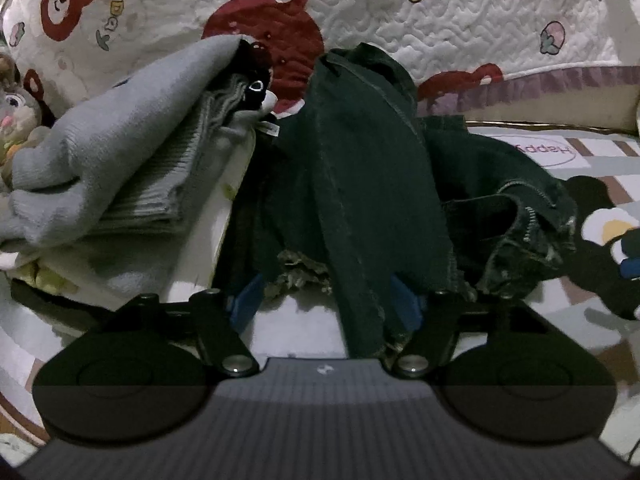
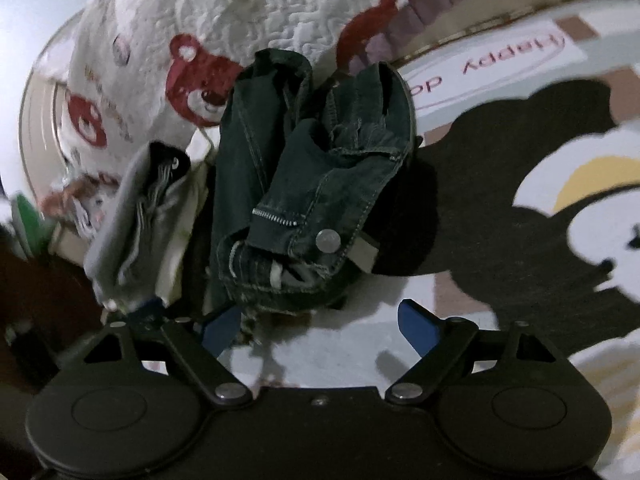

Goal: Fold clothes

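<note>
Jaws of the left gripper (image 1: 324, 300) and right gripper (image 2: 320, 326) stand spread, the crumpled dark jeans (image 1: 360, 184) draping between the left pair.

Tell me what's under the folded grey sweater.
The grey sweater lies on a white garment with yellow print, edges showing below and beside it. Something black peeks from its fold. Whether anything else lies beneath is covered. Dark jeans lie alongside.

Under me a patterned floor mat (image 2: 500, 152) carries dark denim jeans (image 2: 304, 184) in a crumpled heap, and just beside them a folded grey sweater (image 1: 120, 152) atop a small stack.
</note>
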The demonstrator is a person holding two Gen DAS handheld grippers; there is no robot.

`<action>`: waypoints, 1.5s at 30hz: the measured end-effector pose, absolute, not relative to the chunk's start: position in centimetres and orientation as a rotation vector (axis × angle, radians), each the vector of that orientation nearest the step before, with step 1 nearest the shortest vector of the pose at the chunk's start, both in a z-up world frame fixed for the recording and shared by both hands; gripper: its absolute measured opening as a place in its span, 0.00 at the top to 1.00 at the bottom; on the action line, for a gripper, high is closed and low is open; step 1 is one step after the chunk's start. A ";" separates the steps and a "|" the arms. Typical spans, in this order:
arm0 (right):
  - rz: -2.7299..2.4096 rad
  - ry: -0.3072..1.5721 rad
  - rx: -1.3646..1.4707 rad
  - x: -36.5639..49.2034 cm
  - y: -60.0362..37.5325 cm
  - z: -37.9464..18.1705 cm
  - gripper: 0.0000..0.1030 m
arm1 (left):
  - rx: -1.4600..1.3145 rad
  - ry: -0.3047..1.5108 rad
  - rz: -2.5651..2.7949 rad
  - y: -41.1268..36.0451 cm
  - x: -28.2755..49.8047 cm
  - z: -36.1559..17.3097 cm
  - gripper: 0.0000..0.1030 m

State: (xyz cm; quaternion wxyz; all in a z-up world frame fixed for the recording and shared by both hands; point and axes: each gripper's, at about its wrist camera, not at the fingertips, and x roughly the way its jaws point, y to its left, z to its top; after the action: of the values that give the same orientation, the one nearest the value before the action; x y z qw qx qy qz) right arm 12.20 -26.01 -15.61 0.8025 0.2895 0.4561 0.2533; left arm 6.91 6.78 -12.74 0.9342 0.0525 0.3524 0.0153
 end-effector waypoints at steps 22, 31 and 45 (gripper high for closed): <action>0.471 1.054 1.009 21.4 -23.8 -22.2 0.03 | 0.030 0.796 -0.044 6.7 16.1 -17.4 0.07; 0.588 0.978 1.012 21.1 -21.6 -22.5 0.24 | 0.039 0.777 -0.162 6.4 15.8 -17.7 0.55; 0.514 0.694 0.450 18.4 -23.4 -16.0 0.89 | 0.179 0.687 -0.116 5.6 14.5 -16.5 0.96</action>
State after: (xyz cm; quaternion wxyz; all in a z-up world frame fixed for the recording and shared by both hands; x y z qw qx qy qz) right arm 18.41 -23.35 -16.00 0.8838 0.2164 0.3334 0.2469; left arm 14.51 5.59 -16.50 0.9359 0.0878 0.3363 -0.0568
